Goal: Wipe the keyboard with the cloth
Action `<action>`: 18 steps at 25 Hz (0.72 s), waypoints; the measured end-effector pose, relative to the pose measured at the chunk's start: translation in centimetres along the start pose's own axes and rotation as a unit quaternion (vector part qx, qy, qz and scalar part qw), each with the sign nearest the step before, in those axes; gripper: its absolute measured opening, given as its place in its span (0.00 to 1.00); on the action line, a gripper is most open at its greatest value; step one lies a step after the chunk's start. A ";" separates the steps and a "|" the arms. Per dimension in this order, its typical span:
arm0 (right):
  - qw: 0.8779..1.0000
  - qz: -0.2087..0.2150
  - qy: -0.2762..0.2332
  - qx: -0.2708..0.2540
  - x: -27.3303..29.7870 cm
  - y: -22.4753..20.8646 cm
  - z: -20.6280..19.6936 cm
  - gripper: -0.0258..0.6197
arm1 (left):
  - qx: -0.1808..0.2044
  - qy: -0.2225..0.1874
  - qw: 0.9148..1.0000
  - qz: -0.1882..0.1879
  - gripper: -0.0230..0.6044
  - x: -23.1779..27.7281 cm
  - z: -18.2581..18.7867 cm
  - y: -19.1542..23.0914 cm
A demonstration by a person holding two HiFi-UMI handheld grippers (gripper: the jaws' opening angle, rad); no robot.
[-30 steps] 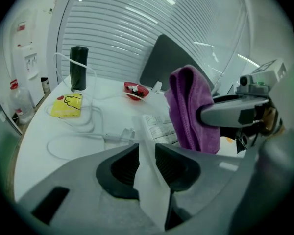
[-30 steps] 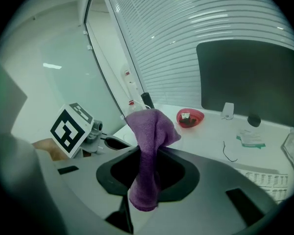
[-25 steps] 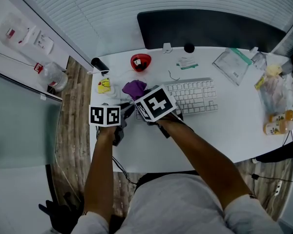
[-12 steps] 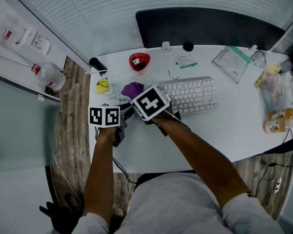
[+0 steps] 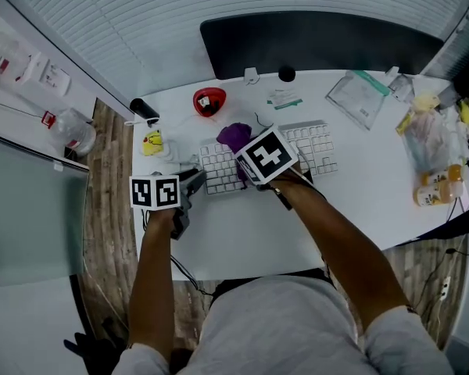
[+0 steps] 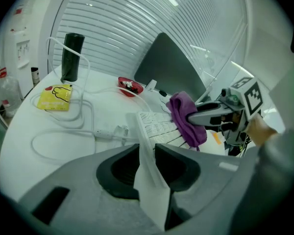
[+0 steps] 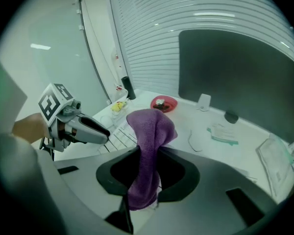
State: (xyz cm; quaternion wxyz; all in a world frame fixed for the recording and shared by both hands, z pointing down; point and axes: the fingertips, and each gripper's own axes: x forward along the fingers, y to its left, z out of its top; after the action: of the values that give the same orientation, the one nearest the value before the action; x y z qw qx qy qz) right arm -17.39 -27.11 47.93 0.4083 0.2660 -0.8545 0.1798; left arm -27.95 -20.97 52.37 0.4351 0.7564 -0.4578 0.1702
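The left claw (image 6: 147,156) is clenched on the left end of the white keyboard (image 5: 316,143). The edge of the slab is wedged between its two dark pads, and the jaws stand fairly wide to take it. The right claw (image 7: 147,168) grasps the purple cloth (image 7: 149,129): a fold bulges out past the jaw tips and a tail hangs down behind them. The bunched cloth sits over the keys just ahead of the right claw, to the right of the left claw, but I cannot tell whether it presses on them. Both claws point down at the white worktop (image 5: 359,182). Beyond the left claw lie a white cable (image 6: 103,132) and a yellow packet (image 6: 56,97), with a red dish (image 5: 209,100) farther out.
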 end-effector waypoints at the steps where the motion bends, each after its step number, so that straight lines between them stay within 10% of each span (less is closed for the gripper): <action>1: 1.000 -0.008 0.001 0.008 -0.6 -1.2 -0.6 0.18 | 0.001 0.002 1.000 0.000 0.22 0.0 0.0 0.0; 18: 0.985 -0.122 0.007 0.126 -9.3 -17.1 -10.3 0.18 | 0.004 0.005 1.000 0.021 0.21 -0.2 0.1 0.0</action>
State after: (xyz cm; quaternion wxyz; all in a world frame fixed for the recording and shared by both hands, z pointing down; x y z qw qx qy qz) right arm 3.98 -32.42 48.25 0.3958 0.4161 -0.7836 0.2370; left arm -28.07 -20.93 52.23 0.4308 0.7474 -0.4708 0.1847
